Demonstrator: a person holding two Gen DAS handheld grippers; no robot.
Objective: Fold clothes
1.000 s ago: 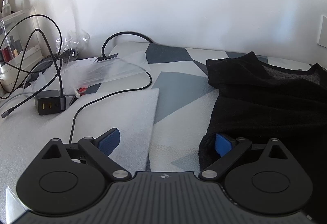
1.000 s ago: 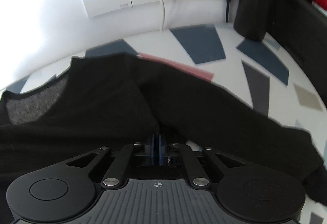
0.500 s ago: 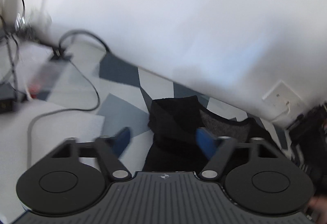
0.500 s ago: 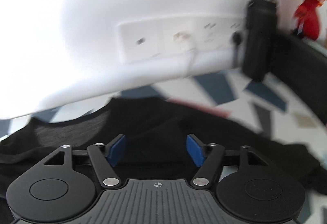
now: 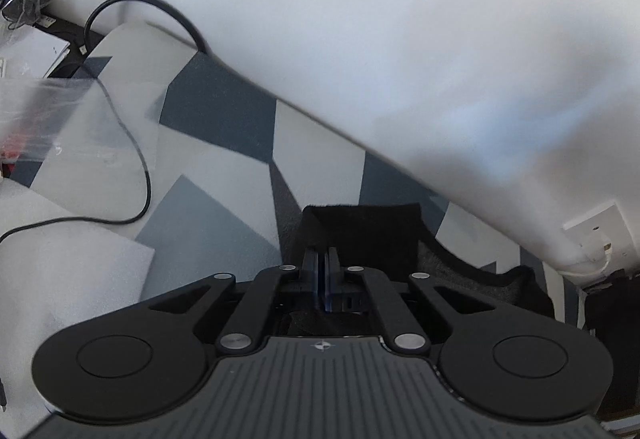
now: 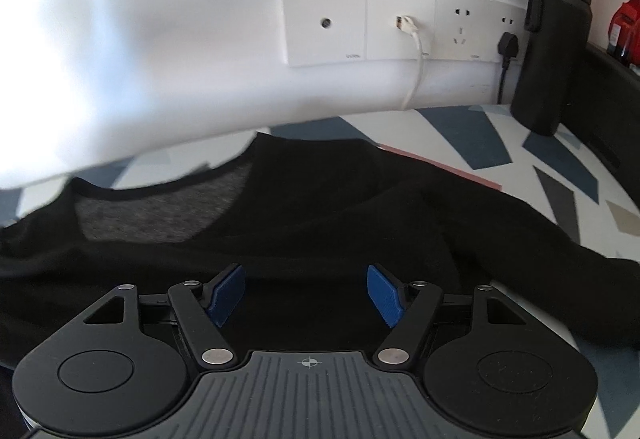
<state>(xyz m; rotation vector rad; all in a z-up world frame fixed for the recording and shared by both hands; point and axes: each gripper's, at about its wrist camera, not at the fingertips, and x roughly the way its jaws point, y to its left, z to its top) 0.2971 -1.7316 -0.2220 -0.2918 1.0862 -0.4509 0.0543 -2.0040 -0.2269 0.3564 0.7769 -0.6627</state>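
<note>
- Left wrist view: the black garment [image 5: 360, 235] lies on a tabletop [image 5: 224, 143] patterned in white, grey and dark blue, close to the white wall [image 5: 400, 39].
- The left gripper [image 5: 325, 271] is clenched, its blue pads pressed together on a raised edge of the black garment.
- In the right wrist view the black garment [image 6: 320, 219] spreads wide, its grey inner neckline showing at the left.
- The right gripper [image 6: 306, 293] is released, blue pads well apart above the cloth, touching nothing.
- Behind: a socket panel [image 6: 400, 27] with a white cable [image 6: 416, 55] plugged in, and a black bottle [image 6: 552, 51] standing at the right.
- A black cable [image 5: 132, 143] loops across the tabletop at the far left.
</note>
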